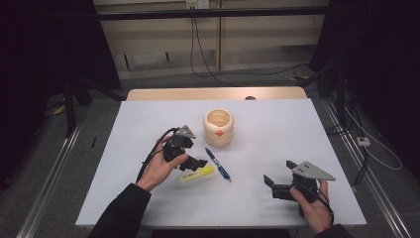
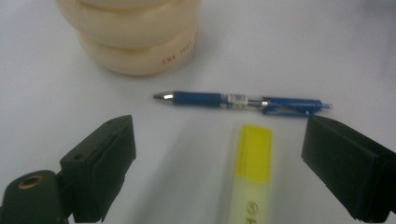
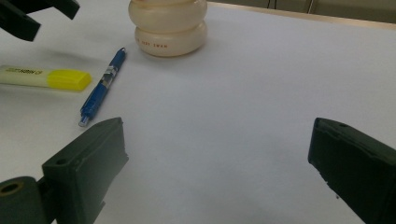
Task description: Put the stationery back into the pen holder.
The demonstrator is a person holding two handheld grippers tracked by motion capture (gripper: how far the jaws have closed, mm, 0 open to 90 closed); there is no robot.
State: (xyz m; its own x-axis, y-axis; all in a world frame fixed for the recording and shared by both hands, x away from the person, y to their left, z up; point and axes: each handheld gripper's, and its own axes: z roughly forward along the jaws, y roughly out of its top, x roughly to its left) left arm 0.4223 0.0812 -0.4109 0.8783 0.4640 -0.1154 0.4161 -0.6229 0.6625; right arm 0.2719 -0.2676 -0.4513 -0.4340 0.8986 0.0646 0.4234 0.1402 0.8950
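Left gripper view: my left gripper (image 2: 219,163) has its jaws spread wide, gripping nothing, with the yellow highlighter (image 2: 252,172) lying on the table (image 2: 327,46) between them, untouched by either. A round logo and a letter or two show on its pale barrel, too blurred here to read. Just past its cap lies the blue pen (image 2: 243,101) crosswise, with a small label I can't read, and beyond that the cream holder (image 2: 135,42), showing dark red print that starts "THE".

Right gripper view: my right gripper (image 3: 217,163) is also wide open over bare table. From this side the highlighter's barrel carries small print, too fine to read for sure.

The high view alone shows the holder's open top and an orange blob on its side, and the wooden table edge (image 1: 213,93) behind.
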